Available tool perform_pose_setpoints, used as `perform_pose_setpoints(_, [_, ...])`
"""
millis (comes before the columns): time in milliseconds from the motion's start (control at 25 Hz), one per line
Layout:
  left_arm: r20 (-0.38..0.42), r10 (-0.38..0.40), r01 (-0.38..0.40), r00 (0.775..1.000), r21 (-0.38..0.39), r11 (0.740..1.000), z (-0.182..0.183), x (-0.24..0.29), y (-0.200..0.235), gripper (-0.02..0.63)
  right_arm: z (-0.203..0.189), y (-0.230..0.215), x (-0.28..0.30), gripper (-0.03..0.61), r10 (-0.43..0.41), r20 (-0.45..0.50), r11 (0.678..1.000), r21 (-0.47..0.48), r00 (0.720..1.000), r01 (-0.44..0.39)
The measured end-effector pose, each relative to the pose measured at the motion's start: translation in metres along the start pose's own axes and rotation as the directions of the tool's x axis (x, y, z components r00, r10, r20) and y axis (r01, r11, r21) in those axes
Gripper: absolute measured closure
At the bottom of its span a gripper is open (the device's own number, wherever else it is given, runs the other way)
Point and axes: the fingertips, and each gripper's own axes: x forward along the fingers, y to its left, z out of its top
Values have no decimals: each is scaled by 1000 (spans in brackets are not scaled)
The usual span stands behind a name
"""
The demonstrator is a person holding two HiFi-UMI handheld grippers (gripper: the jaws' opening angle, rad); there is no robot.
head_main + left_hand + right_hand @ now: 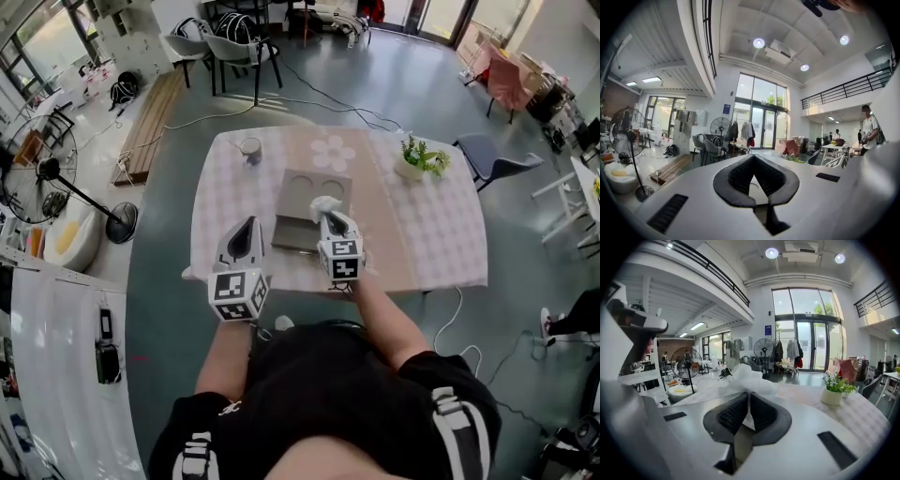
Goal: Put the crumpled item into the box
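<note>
A flat grey box (298, 214) lies in the middle of the checked table. My right gripper (330, 221) hovers over the box's near right part, shut on a crumpled white item (325, 204) that bulges out past its tips. In the right gripper view the white crumpled item (746, 379) is pinched between the dark pads (732, 414) of my right gripper (748, 397). My left gripper (248, 228) hangs over the table just left of the box. In the left gripper view my left gripper (753, 157) has its tips together with nothing between them.
A glass cup (250, 148) stands at the table's far left, a flower-shaped mat (334, 152) lies behind the box, and a small potted plant (413, 164) sits at the far right, also seen as the potted plant (834, 389). Chairs and a standing fan (56, 178) surround the table.
</note>
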Motion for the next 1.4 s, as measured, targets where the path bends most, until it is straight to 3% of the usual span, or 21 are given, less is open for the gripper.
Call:
perform_pose_setpoints(480, [-25, 10, -11, 1000, -7, 1000, -12, 6, 15, 614, -89, 6, 33, 566, 30, -264, 1000, 3, 964, -30])
perform_pose_setpoints(880, [-47, -3, 2, 999, -4, 1000, -14, 12, 21, 614, -142, 8, 46, 566, 42, -448, 998, -29, 893, -61])
perform_pose_setpoints(1000, [-48, -9, 9, 999, -4, 1000, -16, 13, 22, 614, -160, 8, 43, 566, 35, -519, 998, -21, 854, -54])
perform_pose_setpoints(1160, [-50, -15, 15, 999, -1, 1000, -15, 13, 22, 614, -157, 5, 47, 566, 30, -522, 997, -41, 853, -60])
perform_pose_setpoints(1400, [-54, -18, 19, 998, 3, 1000, -17, 14, 25, 614, -168, -3, 49, 566, 1, -574, 999, -34, 819, -25])
